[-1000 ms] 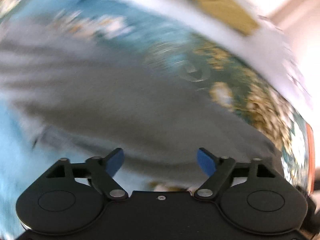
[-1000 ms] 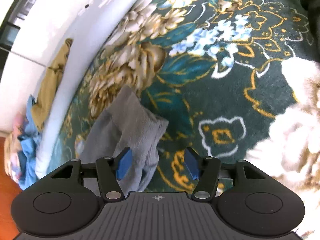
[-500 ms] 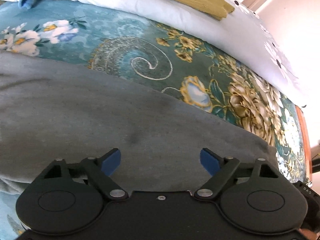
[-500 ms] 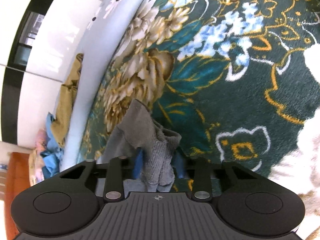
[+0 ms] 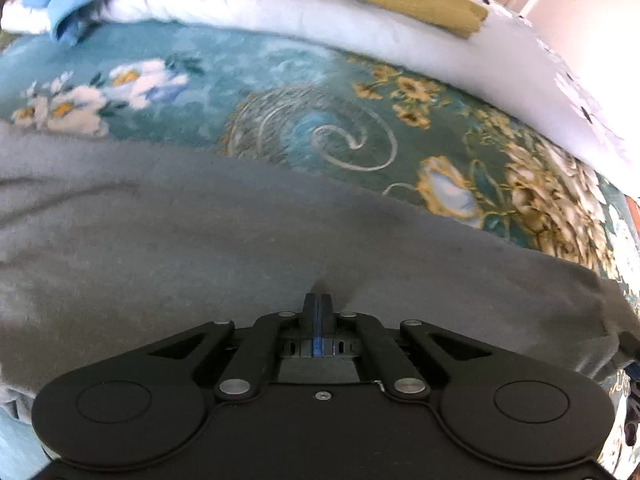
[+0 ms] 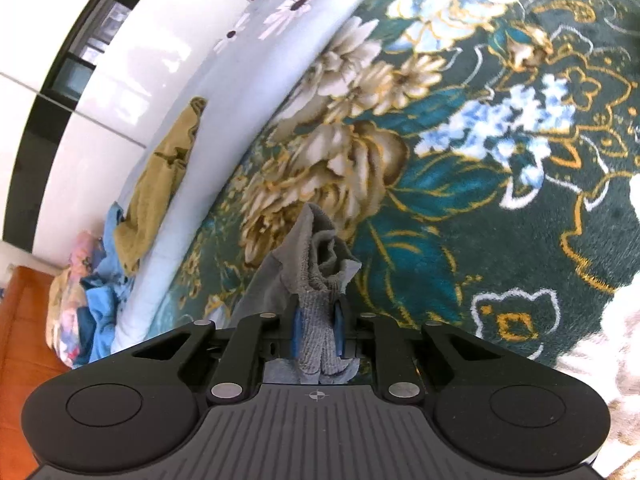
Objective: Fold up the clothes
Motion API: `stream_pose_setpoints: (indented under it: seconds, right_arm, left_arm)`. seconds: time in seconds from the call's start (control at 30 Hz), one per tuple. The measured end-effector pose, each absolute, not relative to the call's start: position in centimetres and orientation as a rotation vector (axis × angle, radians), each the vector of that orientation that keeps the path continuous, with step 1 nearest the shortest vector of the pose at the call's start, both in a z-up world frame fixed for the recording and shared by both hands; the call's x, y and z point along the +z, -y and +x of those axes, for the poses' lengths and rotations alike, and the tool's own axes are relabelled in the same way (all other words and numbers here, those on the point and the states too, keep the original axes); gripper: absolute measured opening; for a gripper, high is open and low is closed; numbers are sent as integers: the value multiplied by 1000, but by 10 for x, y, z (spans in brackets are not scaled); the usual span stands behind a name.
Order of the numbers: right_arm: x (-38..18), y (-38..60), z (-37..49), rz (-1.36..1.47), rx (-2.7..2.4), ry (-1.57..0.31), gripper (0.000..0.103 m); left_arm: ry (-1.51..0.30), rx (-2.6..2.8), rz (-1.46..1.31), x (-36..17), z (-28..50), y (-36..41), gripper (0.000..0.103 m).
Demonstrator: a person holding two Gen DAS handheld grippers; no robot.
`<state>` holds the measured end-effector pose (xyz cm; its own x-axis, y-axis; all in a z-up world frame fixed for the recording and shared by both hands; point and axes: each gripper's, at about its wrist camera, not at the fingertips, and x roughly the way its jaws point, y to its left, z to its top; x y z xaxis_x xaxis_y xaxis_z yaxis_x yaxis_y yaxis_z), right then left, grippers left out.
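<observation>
A: On the bed, over the flowered blanket [image 5: 280,92], our left gripper [image 5: 317,304] has its fingers pressed together, tips down in the grey garment [image 5: 160,240]. Whether any cloth is caught between them we cannot tell; only a small pucker shows at the tips.

B: And our right gripper [image 6: 316,320] has its fingers narrowed on a bunched, ribbed end of the same grey garment [image 6: 316,264], raised off the blanket.

A: To fold well, we should first check the left side really has cloth, then lift both ends evenly and keep the fabric taut between us so the crease falls straight.

B: Agreed. We should also keep away from the yellow cloth [image 6: 160,184] and the blue clothes [image 6: 100,300] by the white quilt [image 6: 192,216].

A: What differs from half a second ago? Our left fingers stood wide over the flat cloth; they have just closed.

B: Our right fingers already gripped the bunch; it now sits a little higher.
</observation>
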<state>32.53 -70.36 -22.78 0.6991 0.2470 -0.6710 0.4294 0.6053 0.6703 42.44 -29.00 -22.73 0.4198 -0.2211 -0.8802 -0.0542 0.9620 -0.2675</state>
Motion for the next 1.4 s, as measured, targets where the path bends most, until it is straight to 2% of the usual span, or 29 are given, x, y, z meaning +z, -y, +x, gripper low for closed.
stream_pose_setpoints:
  seconds: [0.13,0.3,0.63,0.97,1.4]
  right_arm:
    - [-209,692,324,891,-119,-804,13]
    - [-168,662,330,775,-95,-762,13]
    - [-117,530,360,514,-90,-758,13]
    - [-141,373,391,391,23,-862,13]
    - [-190,259,393,249,107,-1008,13]
  left_arm:
    - [-1137,-146,-221,-234,428,293,0]
    - [-1074,-212,-273,-211,422,269,0]
    - [-989,-112,-338,-178,392,125,0]
    - [-975,18,-425,-175,344,-18,0]
    - [-990,92,-504,-190,317,-99,0]
